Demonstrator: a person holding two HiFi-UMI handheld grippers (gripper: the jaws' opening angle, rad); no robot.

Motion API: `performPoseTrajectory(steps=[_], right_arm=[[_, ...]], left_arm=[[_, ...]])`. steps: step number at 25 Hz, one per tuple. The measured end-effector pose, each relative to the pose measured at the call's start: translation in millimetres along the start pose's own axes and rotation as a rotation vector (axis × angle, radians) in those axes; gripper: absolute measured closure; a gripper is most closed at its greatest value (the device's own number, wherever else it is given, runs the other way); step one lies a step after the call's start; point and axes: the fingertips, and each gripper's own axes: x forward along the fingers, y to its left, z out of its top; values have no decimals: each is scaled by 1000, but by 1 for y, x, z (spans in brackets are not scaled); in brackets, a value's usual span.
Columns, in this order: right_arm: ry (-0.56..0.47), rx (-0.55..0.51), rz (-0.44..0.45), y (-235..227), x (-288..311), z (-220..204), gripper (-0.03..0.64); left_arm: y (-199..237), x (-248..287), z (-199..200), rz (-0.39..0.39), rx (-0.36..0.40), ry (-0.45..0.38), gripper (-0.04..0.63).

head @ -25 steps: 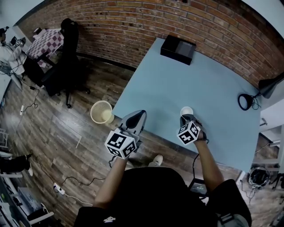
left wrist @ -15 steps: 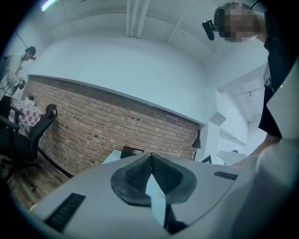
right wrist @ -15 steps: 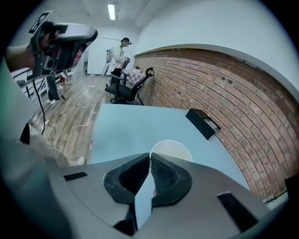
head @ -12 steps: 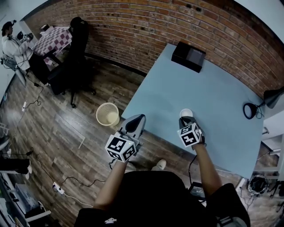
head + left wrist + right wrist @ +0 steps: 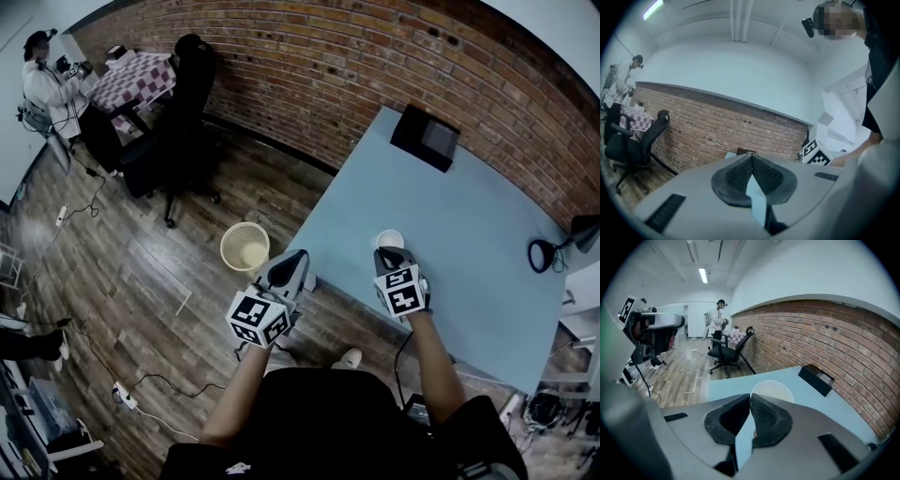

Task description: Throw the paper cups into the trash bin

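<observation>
Right gripper (image 5: 390, 254): jaws nearly closed, pinching wall of paper cup (image 5: 390, 240) over table (image 5: 469, 234), right of trash bin (image 5: 245, 247). Left gripper (image 5: 292, 259): jaws closed, empty. Risk: thin pinch slips, cup falls short of trash bin.

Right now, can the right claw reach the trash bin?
Probably yes: the trash bin stands open on the floor, though the left claw hangs between it and the right claw holding the paper cup.

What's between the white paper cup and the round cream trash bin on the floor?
Head view: bare light-blue tabletop, its edge, then brown wooden floor; the left claw sits just short of that line.
</observation>
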Motion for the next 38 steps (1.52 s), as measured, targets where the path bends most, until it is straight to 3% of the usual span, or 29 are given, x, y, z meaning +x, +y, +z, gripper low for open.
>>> performPoseTrajectory(steps=[10, 23, 38], right_arm=[[-97, -43, 35, 55, 18, 71, 600], [-347, -14, 86, 123, 27, 175, 600], [-401, -9, 138, 209, 45, 244, 600]], left_arm=[[63, -41, 24, 76, 21, -36, 591], [127, -87, 44, 120, 12, -88, 591], [192, -167, 60, 174, 28, -61, 591]])
